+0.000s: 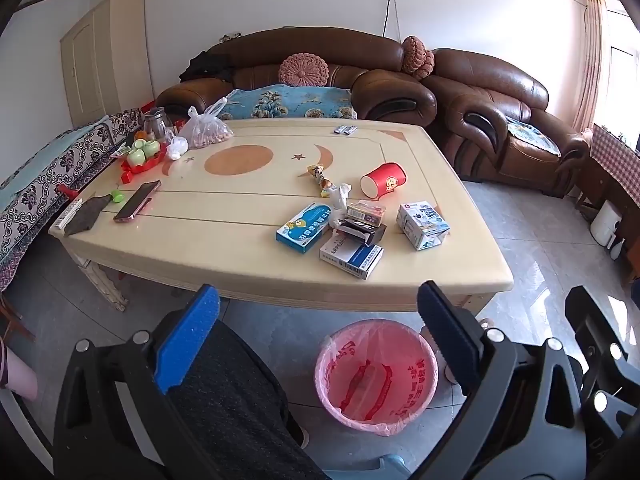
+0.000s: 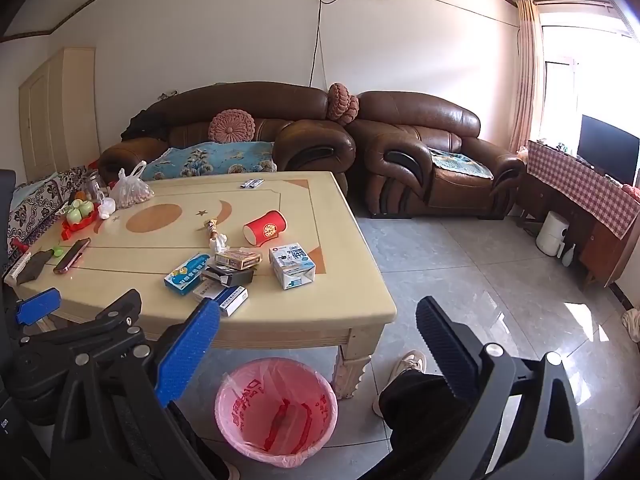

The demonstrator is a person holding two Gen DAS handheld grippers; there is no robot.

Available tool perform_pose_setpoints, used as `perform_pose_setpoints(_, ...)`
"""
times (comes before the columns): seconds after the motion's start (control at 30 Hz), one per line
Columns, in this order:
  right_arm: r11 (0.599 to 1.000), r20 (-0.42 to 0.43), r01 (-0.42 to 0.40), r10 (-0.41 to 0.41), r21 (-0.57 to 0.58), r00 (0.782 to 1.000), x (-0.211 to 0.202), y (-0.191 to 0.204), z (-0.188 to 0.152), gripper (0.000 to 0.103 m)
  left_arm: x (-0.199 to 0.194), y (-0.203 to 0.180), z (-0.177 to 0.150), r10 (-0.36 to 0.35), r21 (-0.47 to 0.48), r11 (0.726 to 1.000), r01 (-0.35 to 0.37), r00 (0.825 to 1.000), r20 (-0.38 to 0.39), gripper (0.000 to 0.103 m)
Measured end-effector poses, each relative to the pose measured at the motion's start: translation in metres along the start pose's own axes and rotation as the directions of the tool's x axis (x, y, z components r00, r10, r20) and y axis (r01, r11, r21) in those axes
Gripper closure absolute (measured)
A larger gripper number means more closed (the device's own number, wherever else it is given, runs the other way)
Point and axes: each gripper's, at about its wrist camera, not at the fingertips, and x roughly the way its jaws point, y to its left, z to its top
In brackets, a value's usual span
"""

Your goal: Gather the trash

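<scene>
Trash lies in a cluster on the cream table: a tipped red paper cup, a white milk carton, a blue medicine box, a white-and-blue box, a black packet, crumpled tissue and a snack wrapper. On the floor in front stands a pink lined bin. My left gripper is open, short of the table edge and above the bin. In the right wrist view my right gripper is open and empty near the table corner, with the bin below.
A phone, a remote, a red tea tray, a bag of nuts and batteries sit on the table's far and left parts. Brown sofas stand behind. A person's leg and shoe are beside the bin.
</scene>
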Motion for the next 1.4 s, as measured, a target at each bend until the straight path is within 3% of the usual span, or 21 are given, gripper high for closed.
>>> perform_pose_setpoints(1.4, 1.000, 0.004, -0.011, 0.011, 0.002, 1.000, -0.0008, -0.0005, 0.0039, 0.007, -0.0018, 0.0026, -0.0003, -0.007, -0.008, 1.000, 0.008, 1.000, 0.003, 0.006)
